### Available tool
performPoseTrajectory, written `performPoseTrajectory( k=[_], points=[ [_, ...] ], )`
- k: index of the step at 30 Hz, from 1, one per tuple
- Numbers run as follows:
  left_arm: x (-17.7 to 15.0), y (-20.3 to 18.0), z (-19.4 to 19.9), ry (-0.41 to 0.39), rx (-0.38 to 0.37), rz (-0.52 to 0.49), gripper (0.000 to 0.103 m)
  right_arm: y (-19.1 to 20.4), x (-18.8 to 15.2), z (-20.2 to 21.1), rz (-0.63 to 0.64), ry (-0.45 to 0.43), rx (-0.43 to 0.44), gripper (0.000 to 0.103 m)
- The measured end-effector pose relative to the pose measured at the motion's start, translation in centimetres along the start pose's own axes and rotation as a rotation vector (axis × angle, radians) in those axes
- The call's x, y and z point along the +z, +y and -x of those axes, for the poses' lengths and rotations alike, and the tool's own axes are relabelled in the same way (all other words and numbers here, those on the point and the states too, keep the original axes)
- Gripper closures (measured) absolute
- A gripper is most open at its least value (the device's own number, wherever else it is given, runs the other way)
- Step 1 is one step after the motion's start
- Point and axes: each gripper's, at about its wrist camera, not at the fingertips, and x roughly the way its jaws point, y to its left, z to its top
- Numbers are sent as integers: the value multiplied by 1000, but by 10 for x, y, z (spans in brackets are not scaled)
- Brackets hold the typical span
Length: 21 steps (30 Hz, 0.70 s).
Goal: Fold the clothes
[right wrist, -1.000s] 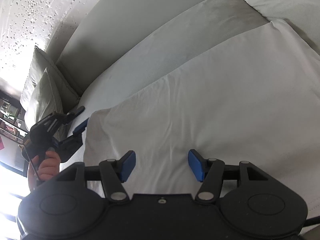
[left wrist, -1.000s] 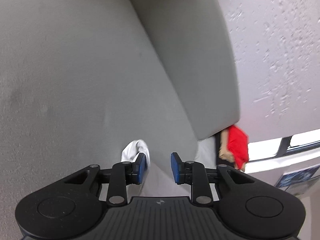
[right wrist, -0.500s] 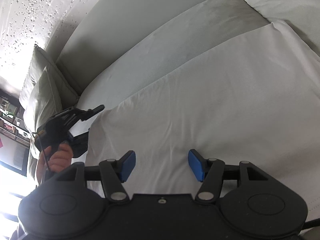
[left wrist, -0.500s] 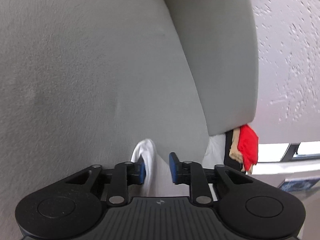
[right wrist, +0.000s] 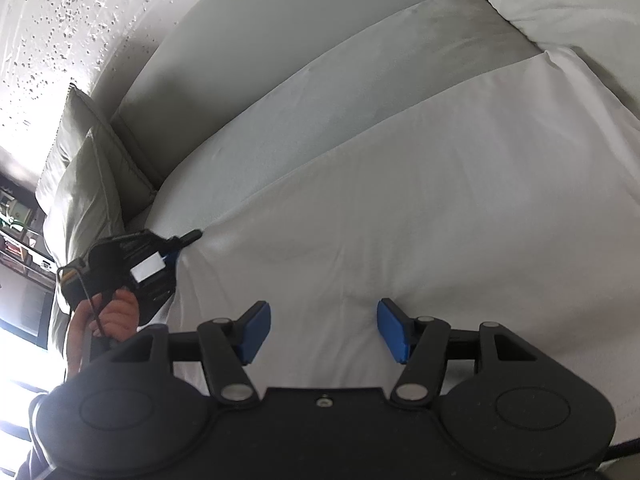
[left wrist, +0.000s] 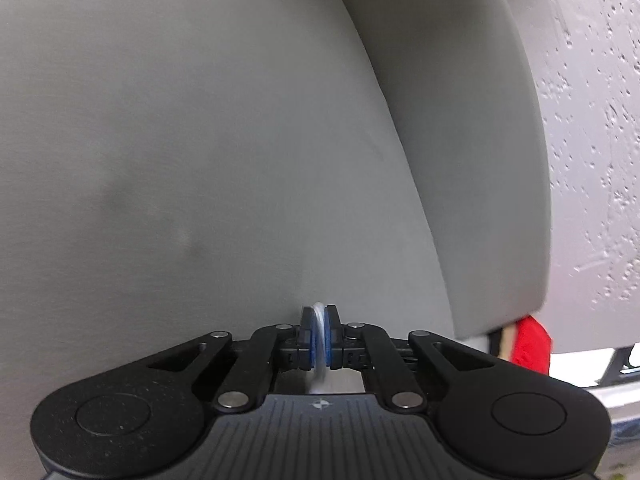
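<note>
Grey sofa seat beneath a textured wall, white garment spread flat across it, left gripper clamped on its corner, right gripper hovering above, jaws apart, holding nothing.

Both wrist cameras look down along their fingers at the grey sofa, the left very close, the right farther back (sharing the white garment).

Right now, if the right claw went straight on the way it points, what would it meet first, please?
Most likely the white cloth spread on the couch; the open right claw aims down at it, nothing between, though depth is unclear.
</note>
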Motion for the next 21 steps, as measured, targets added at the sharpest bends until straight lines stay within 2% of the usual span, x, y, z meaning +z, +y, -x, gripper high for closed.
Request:
performPoseTrajectory(
  k=[2, 5, 7, 9, 14, 17, 18, 21],
  points=[
    [1, 4, 12, -32, 7, 1, 98, -1, 0, 1, 2, -1, 9, 43],
    [-3, 8, 29, -24, -24, -4, 89, -3, 2, 8, -17, -13, 21, 43],
    [-15, 2, 48, 2, -38, -81, 75, -8, 3, 20, -33, -23, 22, 43],
    [-34, -12, 66, 7, -30, -174, 71, -13, 3, 38, -35, -40, 42, 43],
    [-92, -42, 105, 11, 103, -412, 67, -27, 1, 86, -12, -82, 49, 42],
    [-125, -50, 117, 32, 207, -524, 67, -37, 0, 111, 1, -110, 30, 41],
    [-133, -40, 124, 36, 243, -553, 67, -39, -1, 117, 10, -123, 23, 40],
    [-135, 20, 163, 41, 325, -609, 66, -52, -5, 132, 17, -150, 10, 39]
  ],
)
